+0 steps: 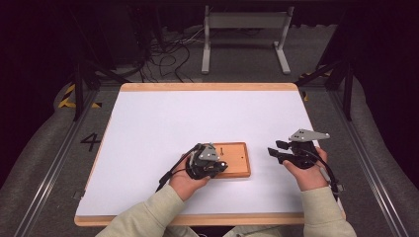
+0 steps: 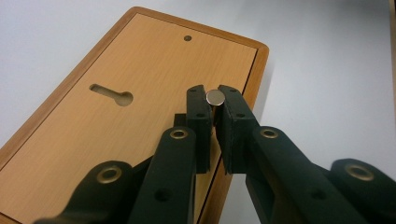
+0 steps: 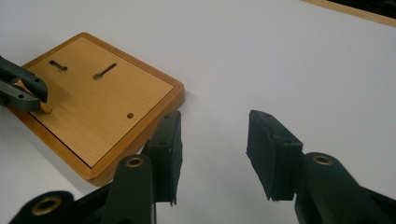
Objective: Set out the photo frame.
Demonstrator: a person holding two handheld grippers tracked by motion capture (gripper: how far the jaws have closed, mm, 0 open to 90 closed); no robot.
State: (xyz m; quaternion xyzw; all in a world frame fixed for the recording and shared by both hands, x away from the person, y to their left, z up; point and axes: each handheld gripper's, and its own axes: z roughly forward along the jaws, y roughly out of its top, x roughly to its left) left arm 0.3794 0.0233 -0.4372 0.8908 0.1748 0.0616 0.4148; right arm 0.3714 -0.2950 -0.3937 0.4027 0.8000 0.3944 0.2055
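Note:
A flat wooden board [image 1: 236,159] with keyhole slots and a small hole lies on the white table, near the front middle. In the left gripper view the board [image 2: 93,116] runs away from me. My left gripper [image 2: 215,112] is shut on a small metal pin [image 2: 215,97] with a round silver head, upright near the board's long edge. From above, the left gripper [image 1: 221,167] rests over the board's near left part. My right gripper [image 1: 274,148] hovers right of the board, open with nothing between its jaws. In its own view the right gripper [image 3: 212,156] faces the board [image 3: 107,102] across bare table.
The white tabletop [image 1: 197,118] has a wooden rim [image 1: 207,87]. Beyond it stand a metal stand [image 1: 244,34] and loose cables [image 1: 168,54] on the floor. Dark frame rails run along both sides of the table.

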